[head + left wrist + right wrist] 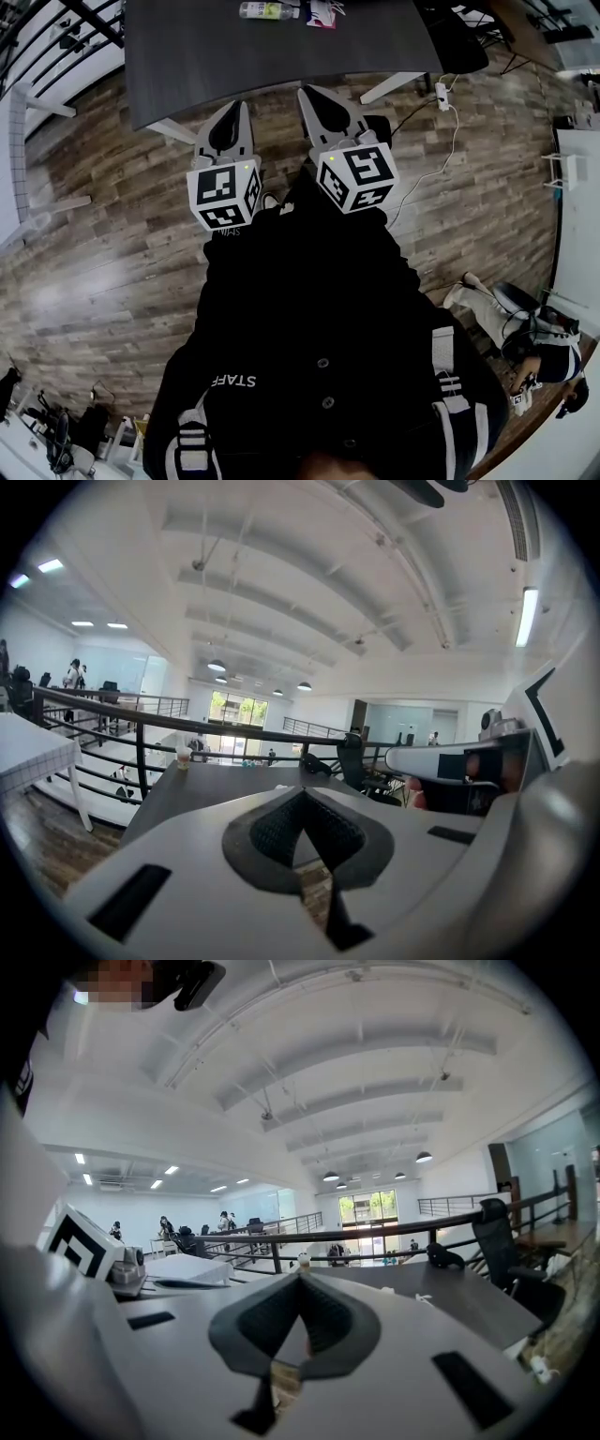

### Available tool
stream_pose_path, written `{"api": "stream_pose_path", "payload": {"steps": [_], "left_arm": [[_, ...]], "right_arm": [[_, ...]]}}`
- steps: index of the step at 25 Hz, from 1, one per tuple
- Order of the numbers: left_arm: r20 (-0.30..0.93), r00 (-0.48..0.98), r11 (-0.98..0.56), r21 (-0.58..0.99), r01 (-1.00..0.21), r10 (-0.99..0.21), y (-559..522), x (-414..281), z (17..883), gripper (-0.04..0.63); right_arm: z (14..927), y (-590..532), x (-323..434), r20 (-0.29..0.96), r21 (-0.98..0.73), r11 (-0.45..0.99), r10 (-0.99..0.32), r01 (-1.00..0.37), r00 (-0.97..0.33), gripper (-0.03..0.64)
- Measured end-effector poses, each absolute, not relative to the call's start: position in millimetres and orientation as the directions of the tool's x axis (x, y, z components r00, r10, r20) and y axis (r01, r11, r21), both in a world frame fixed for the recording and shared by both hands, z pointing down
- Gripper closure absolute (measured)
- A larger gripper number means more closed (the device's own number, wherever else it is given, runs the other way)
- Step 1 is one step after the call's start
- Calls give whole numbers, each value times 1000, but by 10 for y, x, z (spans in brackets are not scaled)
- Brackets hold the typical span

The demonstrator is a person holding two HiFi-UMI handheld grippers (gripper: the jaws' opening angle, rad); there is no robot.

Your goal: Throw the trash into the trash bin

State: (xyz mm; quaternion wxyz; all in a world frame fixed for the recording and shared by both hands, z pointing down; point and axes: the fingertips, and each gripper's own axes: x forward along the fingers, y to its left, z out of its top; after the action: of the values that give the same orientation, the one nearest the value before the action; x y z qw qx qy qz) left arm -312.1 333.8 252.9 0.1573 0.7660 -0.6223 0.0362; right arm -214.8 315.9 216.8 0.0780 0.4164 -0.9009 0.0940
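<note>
You held both grippers out in front of your chest, side by side and near each other. Each pointed forward and slightly downward toward the dark grey table. The left gripper sat a little lower in the head view than the right gripper, and both marker cubes faced up at you. Both tips hung over the wooden floor, just short of the table's near edge. Your black jacket filled the lower part of that view.

The left gripper's jaws were pressed together, with the tips meeting at a point and nothing between the dark pads. The right gripper's jaws were closed the same way and were just as empty.

The pieces that looked like trash lay at the far edge of the table, well apart from both grippers. One was a clear bottle with a yellow-green label, lying on its side. Just beside it to the right was a pink-and-white wrapper. You could not tell whether the bottle held any liquid.

A small cup stood upright on the table near the railing side, and its contents could not be made out. A dark object rested on the tabletop further along, too small to identify.
</note>
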Motion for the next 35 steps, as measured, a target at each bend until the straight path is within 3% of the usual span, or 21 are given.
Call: {"api": "stream_pose_path", "payload": {"steps": [14,35], "left_arm": [[299,136,-81,190,-978,-944,2456,-3205,2752,595],[367,90,-41,138,-990,-926,312,-2450,2847,595]], "right_arm": [[2335,2117,-2034,219,-127,661,-709,-740,-671,603],[2729,40,-1530,310,-205,703,-614,-681,-726,601]]}}
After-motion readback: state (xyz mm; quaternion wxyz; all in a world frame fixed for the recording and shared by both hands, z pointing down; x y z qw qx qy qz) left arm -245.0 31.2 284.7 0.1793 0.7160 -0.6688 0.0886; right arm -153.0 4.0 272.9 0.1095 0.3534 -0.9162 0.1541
